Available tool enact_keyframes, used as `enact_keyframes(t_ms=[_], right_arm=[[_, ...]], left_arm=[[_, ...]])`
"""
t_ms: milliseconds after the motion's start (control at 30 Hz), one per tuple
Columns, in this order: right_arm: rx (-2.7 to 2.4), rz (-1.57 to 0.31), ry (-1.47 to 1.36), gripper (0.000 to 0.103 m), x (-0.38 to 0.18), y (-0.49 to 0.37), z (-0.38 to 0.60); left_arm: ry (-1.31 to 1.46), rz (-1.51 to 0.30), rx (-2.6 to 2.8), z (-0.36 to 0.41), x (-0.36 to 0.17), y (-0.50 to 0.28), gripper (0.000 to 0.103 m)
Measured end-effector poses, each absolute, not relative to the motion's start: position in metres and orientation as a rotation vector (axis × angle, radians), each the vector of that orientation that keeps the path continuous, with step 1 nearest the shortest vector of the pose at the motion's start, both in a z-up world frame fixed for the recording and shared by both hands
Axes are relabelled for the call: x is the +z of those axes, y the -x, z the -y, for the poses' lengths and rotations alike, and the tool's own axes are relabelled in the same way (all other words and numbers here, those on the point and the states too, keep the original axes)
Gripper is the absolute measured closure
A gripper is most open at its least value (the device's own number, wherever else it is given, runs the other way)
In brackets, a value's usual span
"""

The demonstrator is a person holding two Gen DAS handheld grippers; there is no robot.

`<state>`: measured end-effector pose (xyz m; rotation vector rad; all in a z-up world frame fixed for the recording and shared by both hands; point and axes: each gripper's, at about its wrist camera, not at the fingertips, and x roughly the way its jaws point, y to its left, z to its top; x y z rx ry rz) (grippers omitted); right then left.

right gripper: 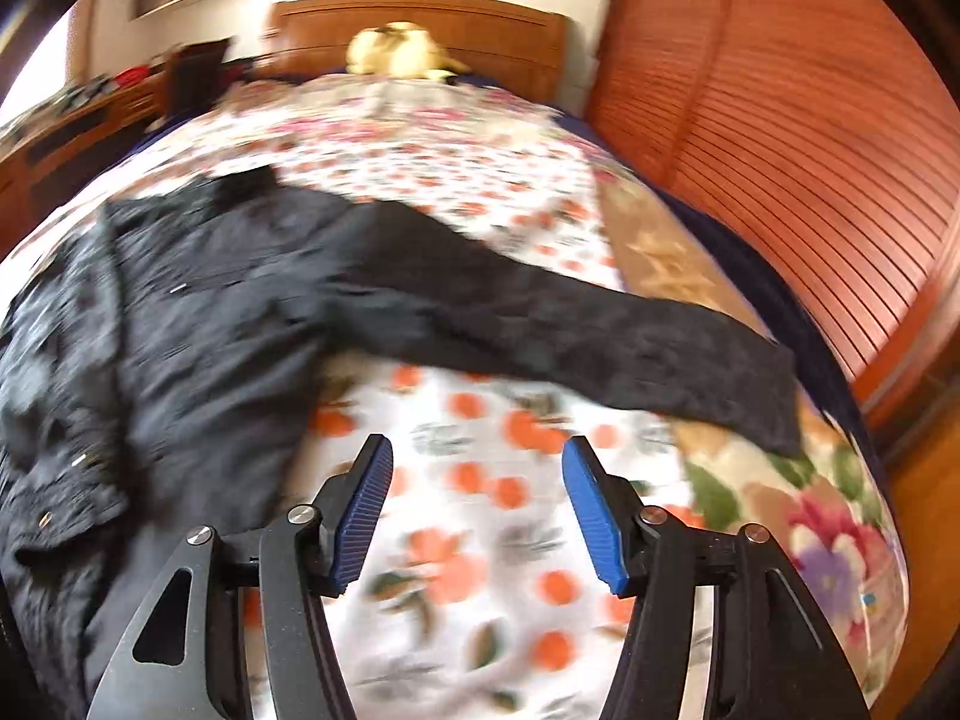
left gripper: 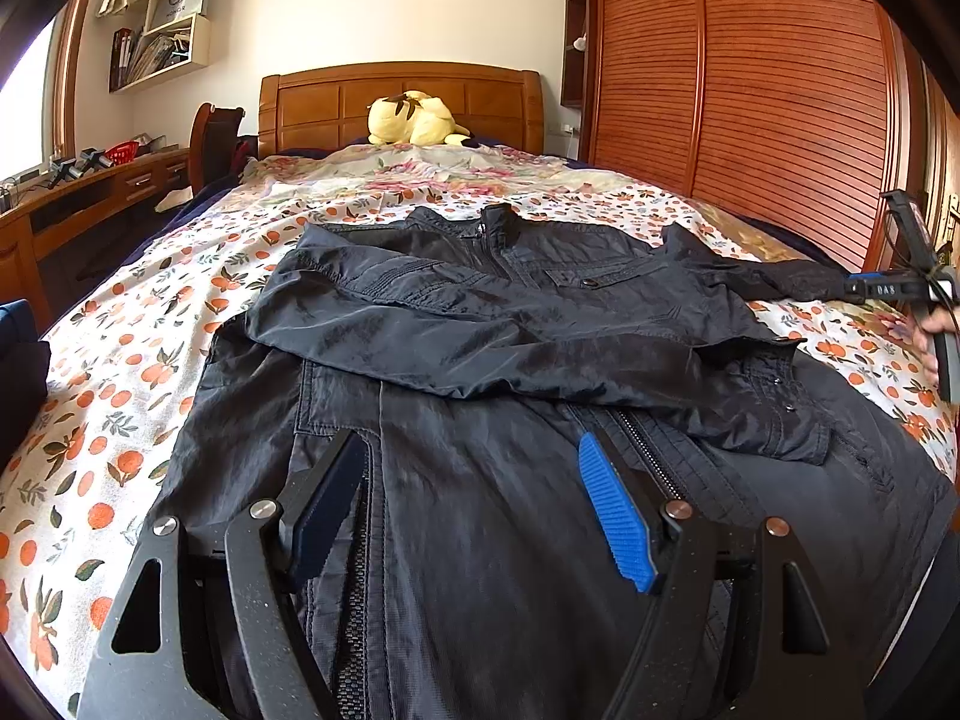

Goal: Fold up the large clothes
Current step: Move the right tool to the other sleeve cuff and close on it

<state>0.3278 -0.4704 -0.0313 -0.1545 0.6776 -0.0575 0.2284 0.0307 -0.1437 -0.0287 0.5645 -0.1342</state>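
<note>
A black jacket [left gripper: 480, 324] lies front up on the flowered bedspread [left gripper: 120, 360], collar toward the headboard. Its left sleeve is folded across the chest; its right sleeve [right gripper: 600, 336] stretches out toward the wardrobe side. My left gripper [left gripper: 471, 450] is open and empty, low over the jacket's lower front by the zipper. My right gripper [right gripper: 477, 456] is open and empty above the bare bedspread [right gripper: 480, 540], just short of the outstretched sleeve. The right wrist view is blurred. The right gripper also shows in the left wrist view [left gripper: 864, 288] at the sleeve end.
A yellow plush toy [left gripper: 414, 120] lies by the wooden headboard [left gripper: 396, 96]. A slatted wooden wardrobe [left gripper: 750, 90] runs along the right of the bed. A desk [left gripper: 90, 192] with small items stands at the left, with wall shelves [left gripper: 162, 30] above.
</note>
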Motion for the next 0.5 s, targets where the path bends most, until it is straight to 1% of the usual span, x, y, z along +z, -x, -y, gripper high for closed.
enact_keyframes(t_ms=[67, 267, 500], right_arm=[[-0.106, -0.673, 0.125, 0.038, -0.028, -0.337, 0.489], [-0.222, -0.684, 0.087, 0.037, -0.023, -0.363, 0.517], [-0.343, -0.727, 0.016, 0.037, -0.039, -0.399, 0.551]], left_arm=[[0.031, -0.564, -0.136, -0.030, -0.144, -0.228, 0.028], [0.028, -0.565, -0.136, -0.029, -0.144, -0.229, 0.028], [0.026, -0.569, -0.135, -0.030, -0.145, -0.229, 0.028]])
